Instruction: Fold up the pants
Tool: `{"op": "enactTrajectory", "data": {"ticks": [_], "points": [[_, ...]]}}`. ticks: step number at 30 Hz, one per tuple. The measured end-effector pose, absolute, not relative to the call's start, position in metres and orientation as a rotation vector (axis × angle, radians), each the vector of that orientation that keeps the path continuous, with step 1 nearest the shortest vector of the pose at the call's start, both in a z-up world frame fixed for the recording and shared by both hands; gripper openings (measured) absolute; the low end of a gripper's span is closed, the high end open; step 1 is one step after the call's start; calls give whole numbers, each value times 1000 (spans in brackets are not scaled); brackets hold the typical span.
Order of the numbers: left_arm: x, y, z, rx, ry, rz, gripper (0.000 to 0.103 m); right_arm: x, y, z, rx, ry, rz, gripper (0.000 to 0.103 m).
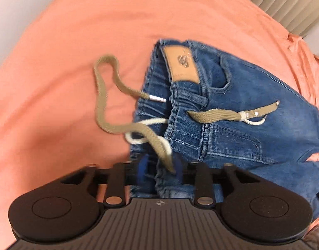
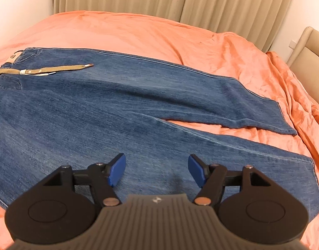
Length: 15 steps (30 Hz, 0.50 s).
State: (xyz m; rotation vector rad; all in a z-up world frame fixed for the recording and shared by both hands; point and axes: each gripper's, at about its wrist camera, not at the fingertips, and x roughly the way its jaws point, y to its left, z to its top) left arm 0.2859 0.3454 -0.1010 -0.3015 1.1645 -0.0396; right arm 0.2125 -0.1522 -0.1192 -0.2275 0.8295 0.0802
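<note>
Blue denim pants are spread flat, legs parted. A tan drawstring is trailed beside the bunched waistband.

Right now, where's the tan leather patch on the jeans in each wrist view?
Left wrist: leather patch upper centre, on the waistband.
Right wrist: leather patch far left edge, small, partly cut off.
Shared landmark: the tan drawstring lying across the denim just below the patch.

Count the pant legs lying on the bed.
2. The far leg stretches toward the curtain side; the near leg lies just ahead of the open right tool. None seems hidden.
</note>
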Motion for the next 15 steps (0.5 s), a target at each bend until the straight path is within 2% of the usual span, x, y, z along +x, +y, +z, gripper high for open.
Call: {"op": "enactTrajectory", "data": {"ticks": [8, 11, 15], "points": [[237, 292, -51, 40, 1092, -177, 45, 214, -173, -106, -250, 900, 117, 65], [224, 262, -47, 181, 1086, -272, 50, 214, -189, -92, -250, 932, 121, 65], [203, 228, -50, 357, 1099, -370, 50, 211, -217, -72, -226, 973, 108, 65]]}}
